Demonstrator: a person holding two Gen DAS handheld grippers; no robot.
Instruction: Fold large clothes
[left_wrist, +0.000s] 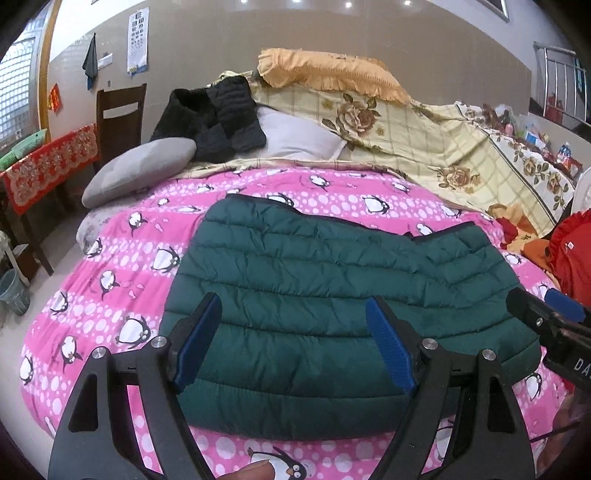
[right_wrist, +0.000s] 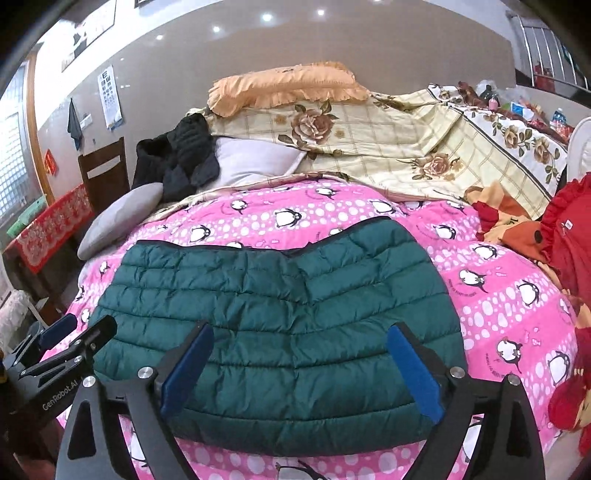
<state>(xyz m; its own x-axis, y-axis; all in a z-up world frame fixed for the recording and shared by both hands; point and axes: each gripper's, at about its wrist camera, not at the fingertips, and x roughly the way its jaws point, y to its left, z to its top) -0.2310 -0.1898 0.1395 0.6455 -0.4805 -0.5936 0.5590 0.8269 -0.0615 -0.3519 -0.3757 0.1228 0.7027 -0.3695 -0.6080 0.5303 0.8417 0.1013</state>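
Observation:
A dark green quilted jacket (left_wrist: 332, 295) lies folded into a wide flat bundle on the pink penguin bedspread (left_wrist: 110, 288), near the bed's front edge. My left gripper (left_wrist: 291, 301) hovers over the jacket's near left part, its blue pads wide apart and pressing on nothing. My right gripper (right_wrist: 301, 328) hangs over the near middle of the jacket (right_wrist: 280, 314), open too, with no cloth pinched. Each gripper shows in the other's view: the right gripper (left_wrist: 546, 310) at the right border, the left gripper (right_wrist: 74, 332) at the left border.
A black jacket (left_wrist: 218, 118), a grey pillow (left_wrist: 136, 170), a white pillow (left_wrist: 295, 136) and an orange pillow (left_wrist: 328, 72) on a floral quilt (left_wrist: 443, 147) fill the back of the bed. Red cloth (right_wrist: 569, 243) is heaped at the right. A chair (left_wrist: 120, 114), a red-covered table (left_wrist: 51, 166) and a bin (left_wrist: 13, 291) stand left.

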